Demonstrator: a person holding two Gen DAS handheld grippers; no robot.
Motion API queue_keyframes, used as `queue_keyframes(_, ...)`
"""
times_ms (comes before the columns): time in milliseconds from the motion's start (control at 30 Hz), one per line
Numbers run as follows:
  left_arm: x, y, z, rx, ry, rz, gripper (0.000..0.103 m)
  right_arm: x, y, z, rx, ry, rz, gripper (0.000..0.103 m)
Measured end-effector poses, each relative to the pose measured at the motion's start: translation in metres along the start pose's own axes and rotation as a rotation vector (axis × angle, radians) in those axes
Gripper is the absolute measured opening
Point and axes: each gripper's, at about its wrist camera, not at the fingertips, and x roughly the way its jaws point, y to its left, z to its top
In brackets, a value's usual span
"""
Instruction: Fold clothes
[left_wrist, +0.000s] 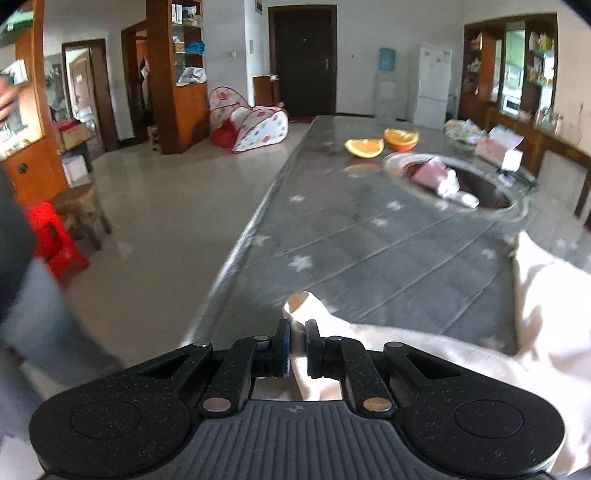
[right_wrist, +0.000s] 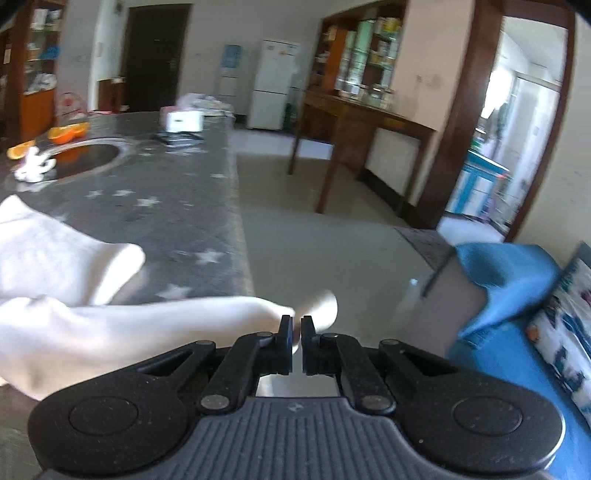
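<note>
from my left wrist, my left gripper (left_wrist: 297, 325) was closed on a fold of the soft white cloth garment (left_wrist: 443, 354), its blue-padded fingers (left_wrist: 284, 339) pinching the fabric so that a small tip stuck up just beyond them. the garment ran from the pinch off to the right, where a bigger heap of it lay on the long grey table with pale star marks (left_wrist: 369, 251), near the table's close end. further along the table sat a round clear glass dish (left_wrist: 458, 184) holding a pink packet and some white scraps, and beyond it two orange halves (left_wrist: 382, 143). on the floor to the left stood a red plastic stool (left_wrist: 55, 240) beside a low wooden stool (left_wrist: 79, 210), both well apart from the table.

from my right wrist, my right gripper (right_wrist: 297, 321) was drawn together, with only a thin slit between its fingers (right_wrist: 285, 328). a white end of the garment (right_wrist: 110, 325) sat right at the fingertips and a blurred flap showed beyond them, past the table's edge; i took it as pinched there. the rest of the garment lay to the left on the table (right_wrist: 177, 177). a bright blue cloth (right_wrist: 506, 280) draped over something at the right, well apart from the table.
</note>
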Motion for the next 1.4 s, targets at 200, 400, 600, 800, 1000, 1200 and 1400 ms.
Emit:
queue_keyframes(200,0.004,0.001,-0.007,0.025,0.015,0.057,0.009,0.002,-0.019,-0.008,0.044,0.01,-0.039,0.005)
queue_keyframes(400,0.008,-0.001,-0.015,0.073,0.038,0.113,0.009,-0.009,-0.014,-0.005,0.041,-0.028,0.02,0.011)
queue_keyframes(600,0.0,-0.001,-0.015,0.084,0.039,0.109,0.022,-0.024,0.005,0.006,0.009,-0.066,0.111,0.023)
queue_keyframes(800,-0.016,-0.008,-0.016,0.104,0.029,0.079,0.054,-0.038,0.024,0.013,-0.04,-0.081,0.219,0.034)
queue_keyframes(1000,-0.039,-0.032,-0.017,0.167,-0.006,-0.025,0.068,-0.038,0.042,0.014,-0.08,-0.075,0.268,0.041)
queue_keyframes(1200,-0.044,-0.062,-0.013,0.213,-0.015,-0.138,0.068,-0.039,0.046,0.014,-0.084,-0.071,0.291,0.042)
queue_keyframes(1400,-0.036,-0.095,-0.008,0.237,-0.004,-0.241,0.068,-0.035,0.051,0.009,-0.088,-0.051,0.312,0.042)
